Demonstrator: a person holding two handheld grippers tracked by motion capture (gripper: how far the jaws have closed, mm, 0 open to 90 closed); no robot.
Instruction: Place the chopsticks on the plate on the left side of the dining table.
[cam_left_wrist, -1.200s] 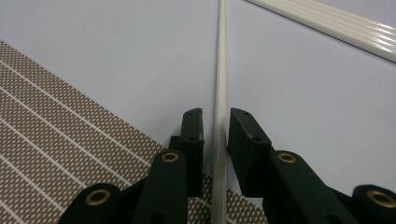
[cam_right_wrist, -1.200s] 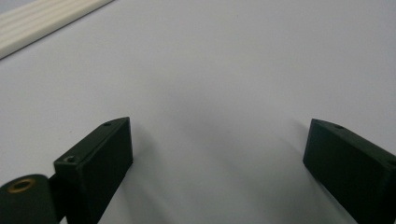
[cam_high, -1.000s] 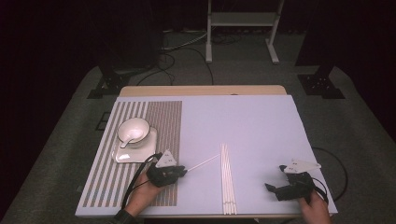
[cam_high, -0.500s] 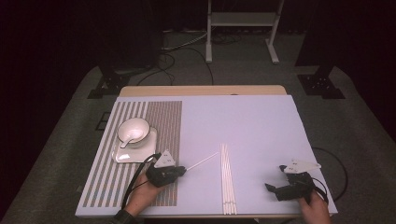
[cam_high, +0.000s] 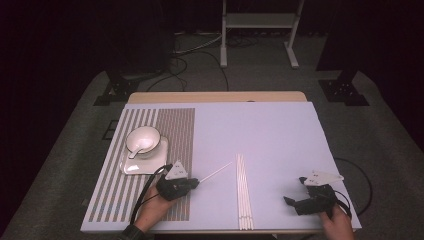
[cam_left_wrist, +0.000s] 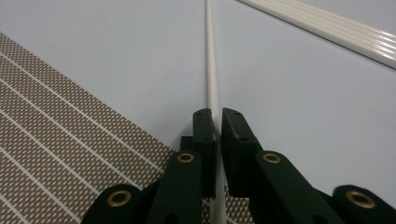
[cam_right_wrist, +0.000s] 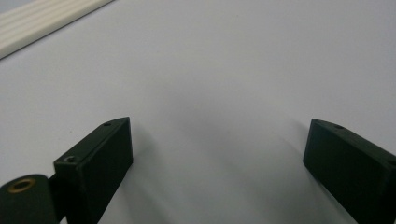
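the left claw (cam_high: 196, 181) is clamped on one thin white stick (cam_high: 216, 173); its jaws have just been closing, and in the left gripper view the stick (cam_left_wrist: 211, 70) runs straight out from between the two black jaws, which press on it from both sides. in the high view this stick slants up and to the right from the claw, lying low over the pale lilac counter (cam_high: 260, 130), its far tip near the top of the row of sticks (cam_high: 243, 192) but apart from it. the row lies side by side, touching, running toward the person's edge of the counter; i make it about five, though they sit too close to count for sure. in the left gripper view the same row (cam_left_wrist: 322, 25) crosses the upper right corner, well clear of the held stick.

left of the claw, a striped brown-and-white mat (cam_high: 145, 165) covers the left part of the counter. on it stands one white square plate (cam_high: 131, 168), and on the plate one white bowl (cam_high: 148, 136) with one white spoon (cam_high: 135, 150) lying in it. the plate's near corner is just beside the left claw's grey three-cornered plate. nothing lies between the held stick and the row.

the right claw (cam_high: 295, 204) rests near the counter's right front corner, well apart from the sticks, its jaws spread wide with nothing between them; the right gripper view (cam_right_wrist: 215, 163) shows bare counter between the two jaws and the row of sticks (cam_right_wrist: 42, 18) at the upper left.

beyond the counter are a grey carpeted floor (cam_high: 240, 80), one white metal stand (cam_high: 260, 25) and loose cables.
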